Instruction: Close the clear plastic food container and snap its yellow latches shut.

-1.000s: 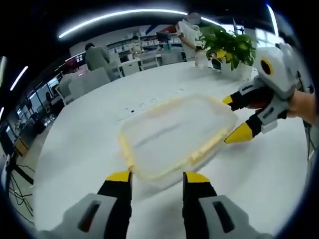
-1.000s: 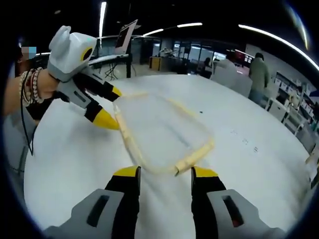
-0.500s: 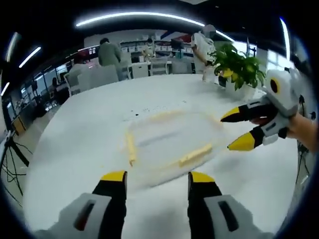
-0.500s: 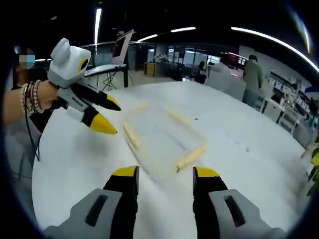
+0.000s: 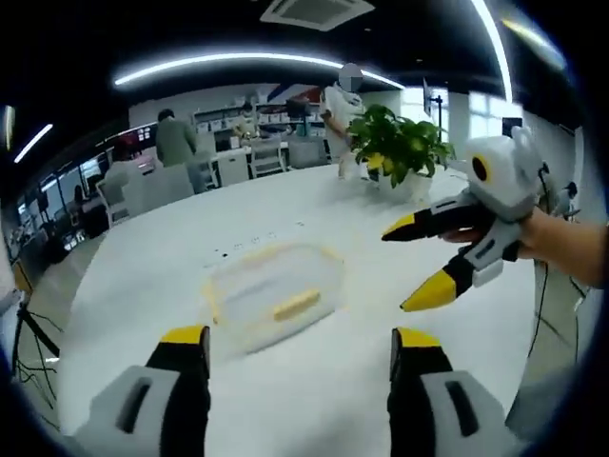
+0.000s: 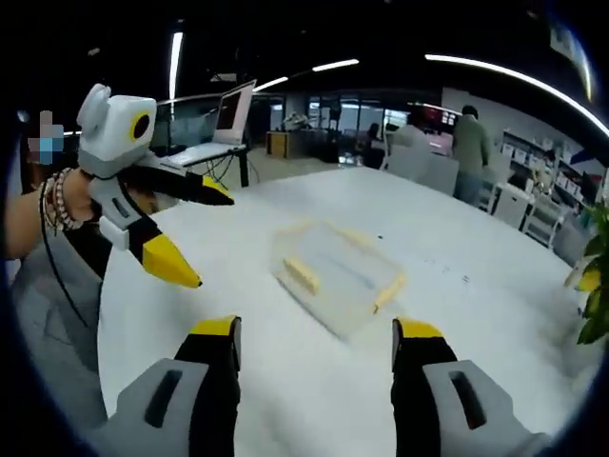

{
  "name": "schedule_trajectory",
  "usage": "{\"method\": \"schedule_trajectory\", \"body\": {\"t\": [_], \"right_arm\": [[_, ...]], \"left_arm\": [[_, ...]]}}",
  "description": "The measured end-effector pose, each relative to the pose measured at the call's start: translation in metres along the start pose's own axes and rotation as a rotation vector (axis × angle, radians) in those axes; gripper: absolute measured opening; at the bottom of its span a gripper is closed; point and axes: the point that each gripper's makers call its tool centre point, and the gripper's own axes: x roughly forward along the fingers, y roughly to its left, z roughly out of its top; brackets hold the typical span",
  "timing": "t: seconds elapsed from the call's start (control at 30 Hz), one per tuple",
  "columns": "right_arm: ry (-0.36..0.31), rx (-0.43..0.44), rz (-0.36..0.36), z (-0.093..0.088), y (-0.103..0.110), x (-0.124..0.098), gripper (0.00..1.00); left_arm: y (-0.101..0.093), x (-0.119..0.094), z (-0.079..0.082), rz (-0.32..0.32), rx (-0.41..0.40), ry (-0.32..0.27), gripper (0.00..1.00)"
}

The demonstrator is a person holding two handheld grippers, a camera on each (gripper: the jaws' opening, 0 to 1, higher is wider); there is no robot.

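Open-plan office behind, potted plant [image 5: 398,148] far off; white table [image 5: 143,276] underneath. I had both tongs spread and holding nothing: left gripper [image 5: 297,347] and right gripper [image 6: 316,341] raised clear. Clear container [image 5: 271,295] sat ahead of both, between them, touching neither. Lid looked down, and yellow latches [image 6: 303,274] seemed flat, so I judged the closing done, pending a press-check.

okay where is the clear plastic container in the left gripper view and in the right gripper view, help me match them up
Left gripper view: the clear plastic container lies on the white table, left of centre, above that view's own jaws.
Right gripper view: the container lies near centre, slightly right, above the gap between that view's own jaws.
Shared landmark: the potted plant, at top right in the left view, at the right edge in the right view.
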Motion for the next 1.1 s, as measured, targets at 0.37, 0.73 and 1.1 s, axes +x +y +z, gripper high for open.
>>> {"method": "schedule_trajectory", "body": {"t": [0.37, 0.73, 1.1], "right_arm": [[-0.059, 0.053, -0.127, 0.002, 0.024, -0.068, 0.59], [-0.051, 0.131, -0.202, -0.03, 0.076, -0.108, 0.57], [-0.052, 0.177, -0.262, -0.057, 0.128, -0.135, 0.54]], "left_arm": [[0.035, -0.106, -0.041, 0.064, -0.055, -0.059, 0.69], [0.041, -0.179, -0.083, 0.112, -0.039, -0.09, 0.62], [0.033, -0.211, -0.129, 0.132, -0.055, -0.089, 0.6]]}}
